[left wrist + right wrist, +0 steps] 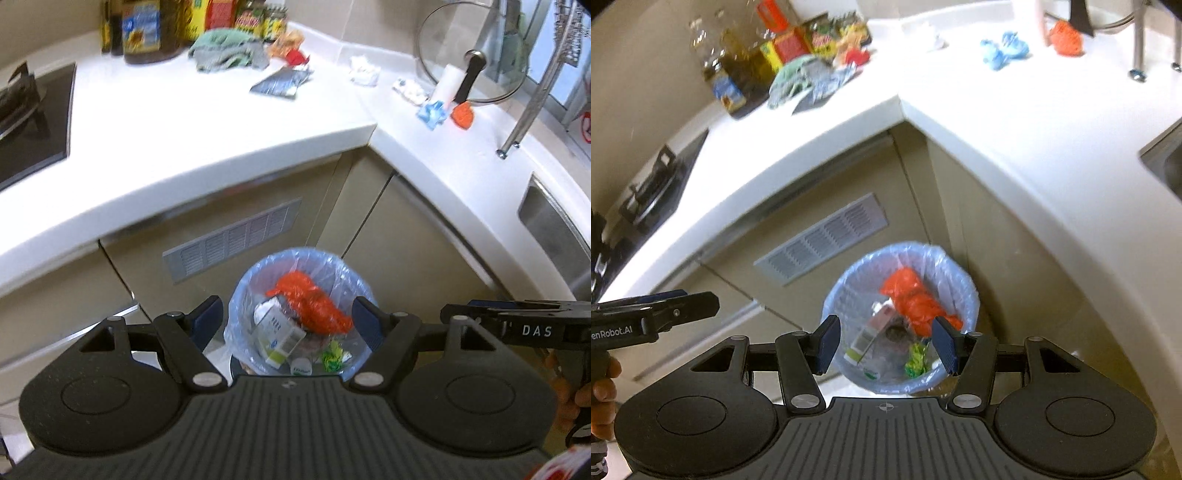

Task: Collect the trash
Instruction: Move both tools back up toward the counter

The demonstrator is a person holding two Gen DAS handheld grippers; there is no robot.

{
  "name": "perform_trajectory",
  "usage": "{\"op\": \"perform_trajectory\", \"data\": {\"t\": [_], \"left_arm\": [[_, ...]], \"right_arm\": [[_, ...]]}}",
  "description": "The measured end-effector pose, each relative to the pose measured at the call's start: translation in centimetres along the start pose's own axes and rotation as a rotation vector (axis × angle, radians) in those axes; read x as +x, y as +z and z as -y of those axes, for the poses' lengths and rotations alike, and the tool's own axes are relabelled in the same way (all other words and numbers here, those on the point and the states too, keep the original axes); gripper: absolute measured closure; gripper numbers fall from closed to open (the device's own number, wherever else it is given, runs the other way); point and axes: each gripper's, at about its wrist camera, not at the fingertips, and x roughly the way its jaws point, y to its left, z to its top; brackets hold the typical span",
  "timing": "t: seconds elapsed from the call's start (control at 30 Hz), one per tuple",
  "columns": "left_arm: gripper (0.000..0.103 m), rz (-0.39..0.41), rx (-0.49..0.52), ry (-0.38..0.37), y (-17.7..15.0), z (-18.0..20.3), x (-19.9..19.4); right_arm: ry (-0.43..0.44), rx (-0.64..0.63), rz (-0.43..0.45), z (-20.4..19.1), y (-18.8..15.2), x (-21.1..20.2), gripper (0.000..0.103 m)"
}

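both claws point steeply down over the bin [295, 314], which stands on the floor in the inner corner of the cabinets. the left claw [290, 325] stands wide with nothing between its pads; in its view the bin sits at centre, framed by the two fingers. the right claw [886, 343] is about half open and also empty, the bin showing through its gap. in the left view the right claw's body comes in at 3 o'clock, level and side-on, with fingers of the hand [580, 398] gripping its handle below. in the right view the left claw's body enters at 9 o'clock, a hand [602, 387] under it.

inside the bin lie an orange bag [314, 299], a white box [279, 332] and a green scrap [332, 356].

trash on the tabletop [207, 122]: a dark wrapper [280, 83] at 12 o'clock, a white wad [364, 70] at 1, a blue wad [432, 112] and an orange lump [463, 116] at 2. a green cloth [229, 50] lies by the bottles [147, 29].
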Motion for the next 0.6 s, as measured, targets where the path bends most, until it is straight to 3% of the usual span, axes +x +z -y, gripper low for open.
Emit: {"op": "perform_trajectory", "data": {"t": [0.6], "left_arm": [[0.029, 0.145, 0.139, -0.110, 4.6, 2.7, -1.4]], "right_arm": [[-0.100, 0.107, 0.241, 1.3, 1.6, -5.9, 0.048]]}}
